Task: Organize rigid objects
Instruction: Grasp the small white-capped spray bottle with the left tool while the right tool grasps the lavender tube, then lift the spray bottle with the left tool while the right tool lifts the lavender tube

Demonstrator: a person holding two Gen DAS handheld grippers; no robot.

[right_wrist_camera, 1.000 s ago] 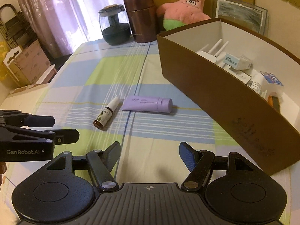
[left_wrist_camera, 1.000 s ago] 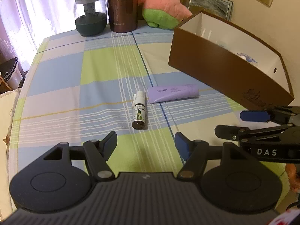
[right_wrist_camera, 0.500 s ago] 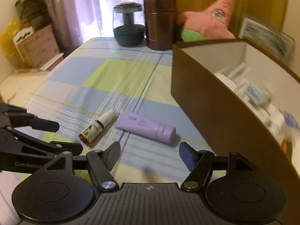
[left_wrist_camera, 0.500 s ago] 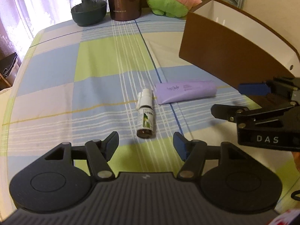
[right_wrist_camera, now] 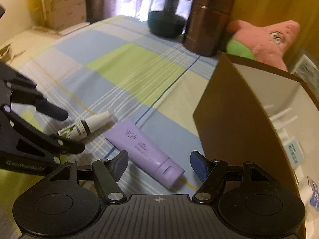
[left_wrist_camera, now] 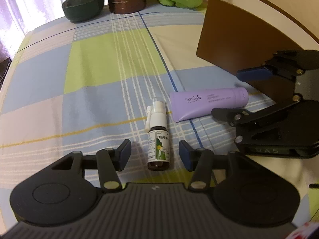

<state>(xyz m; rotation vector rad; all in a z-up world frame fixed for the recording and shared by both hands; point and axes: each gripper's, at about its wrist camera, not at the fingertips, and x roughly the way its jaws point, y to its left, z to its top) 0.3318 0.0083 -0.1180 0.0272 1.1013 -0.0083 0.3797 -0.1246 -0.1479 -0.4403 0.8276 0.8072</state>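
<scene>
my left gripper (left_wrist_camera: 155, 153) is closing around the spray bottle (left_wrist_camera: 158, 139), pads not yet touching. my right gripper (right_wrist_camera: 158, 164) stands spread over the purple tube (right_wrist_camera: 143, 149), just beside the bottle. beyond it, the brown box (left_wrist_camera: 229, 39).

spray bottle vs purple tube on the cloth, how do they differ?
The spray bottle is dark brown with a white nozzle and a green-white label; the purple tube is plain lilac with a flip cap. The bottle is smaller and narrower than the tube. The bottle lies between the closing left tongs, the tube between the right tongs. Both lie flat, ungripped.
</scene>
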